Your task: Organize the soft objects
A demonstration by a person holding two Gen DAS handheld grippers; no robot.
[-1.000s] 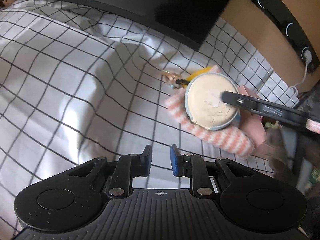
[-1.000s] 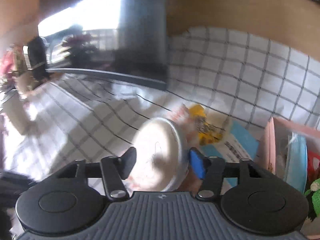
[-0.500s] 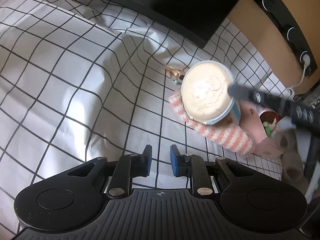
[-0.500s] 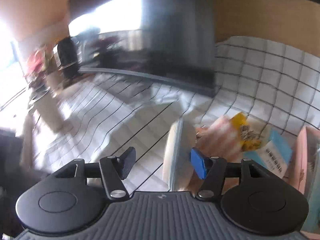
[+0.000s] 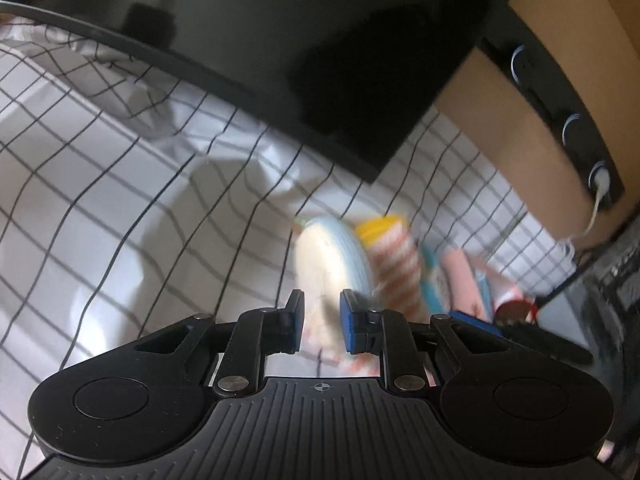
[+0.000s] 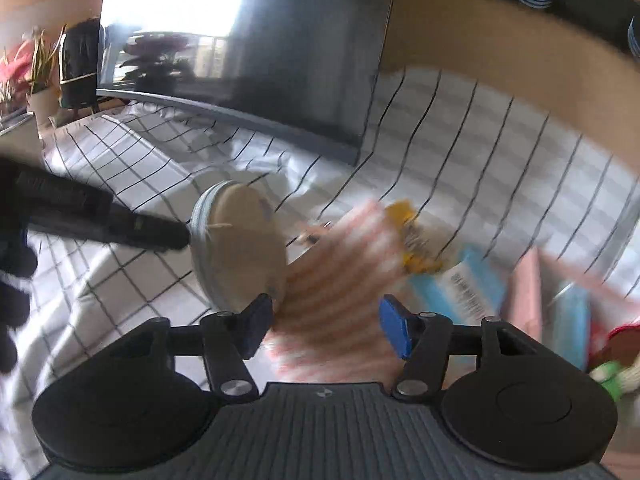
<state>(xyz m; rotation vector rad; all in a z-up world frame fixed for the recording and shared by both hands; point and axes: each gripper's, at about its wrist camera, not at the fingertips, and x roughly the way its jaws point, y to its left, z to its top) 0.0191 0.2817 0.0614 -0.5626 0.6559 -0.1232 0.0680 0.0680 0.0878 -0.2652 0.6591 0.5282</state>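
My left gripper (image 5: pixel 320 308) is set narrow, with only a slim gap between its blue pads. The round, flat cream cushion with a pale blue rim (image 6: pixel 244 248) stands on edge right at the left gripper's tips. In the left wrist view its lower part shows through the gap. From the right wrist view I see one black finger (image 6: pixel 152 230) meeting the cushion's rim on its left side. I cannot tell whether the pads actually press on it.

My right gripper (image 6: pixel 326 316) has just been opening and its jaws now stand about half apart, gripping nothing. The pink-and-white striped knitted piece (image 6: pixel 344 280) lies under and ahead of the gap. The cushion's lower edge sits just beside the right gripper's left pad.

All of this is on the counter, which is covered by a white cloth with black grid lines (image 6: pixel 480 140). Beyond the knit there is a blurred yellow item (image 6: pixel 404 216), and next to it a blue-and-white packet with a barcode (image 6: pixel 464 284). A pink box (image 6: pixel 524 300) stands to the right of the packet. A large dark flat screen (image 6: pixel 280 48) stands at the back of the counter.
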